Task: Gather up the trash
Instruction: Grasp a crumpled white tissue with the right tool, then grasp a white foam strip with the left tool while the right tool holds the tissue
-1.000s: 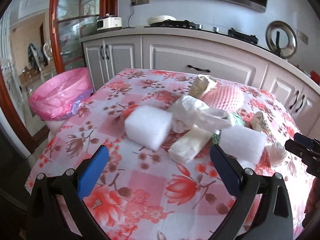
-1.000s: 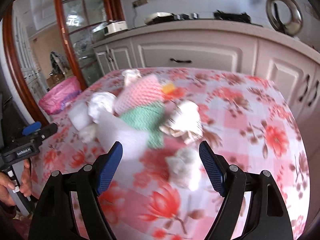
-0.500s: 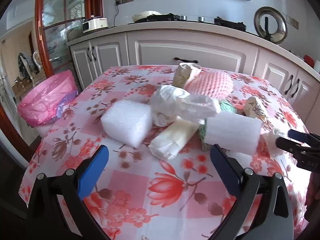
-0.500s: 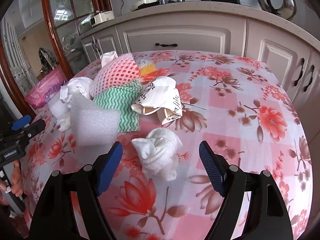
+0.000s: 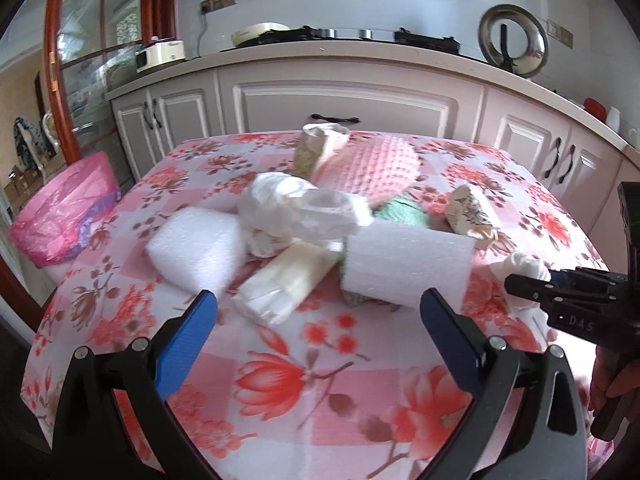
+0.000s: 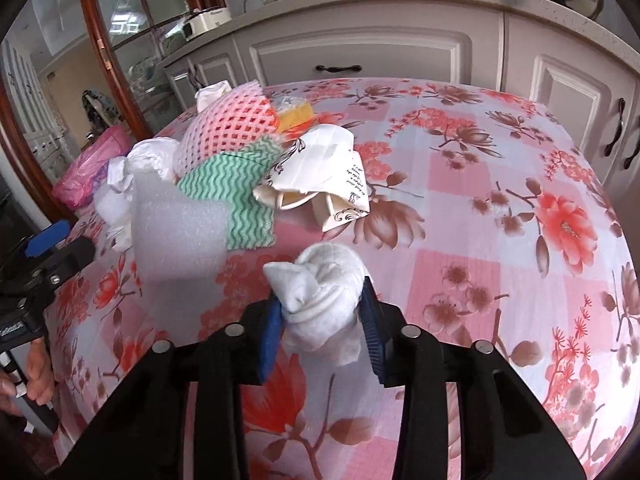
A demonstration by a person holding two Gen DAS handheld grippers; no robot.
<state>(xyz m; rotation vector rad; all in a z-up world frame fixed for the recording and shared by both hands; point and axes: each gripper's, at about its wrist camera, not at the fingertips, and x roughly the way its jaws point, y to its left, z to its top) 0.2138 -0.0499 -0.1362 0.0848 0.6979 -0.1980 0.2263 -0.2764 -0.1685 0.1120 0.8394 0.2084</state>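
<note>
right gripper, at the bottom centre of its own view, has its blue pads pinched on both sides of a crumpled white tissue wad; the wad sits between them, just above the floral tablecloth. left gripper has its two blue fingers spread wide at the lower part of its view, nothing between them, hovering over the cloth in front of the trash pile. in that pile a white foam block lies left of centre, a second foam sheet right of centre, a folded white packet between them, and a bunched white plastic bag above. behind sit a pink foam net, a green wavy cloth and a torn printed paper box. at the left edge of the left view a bin with a pink liner stands beside the table.
</note>
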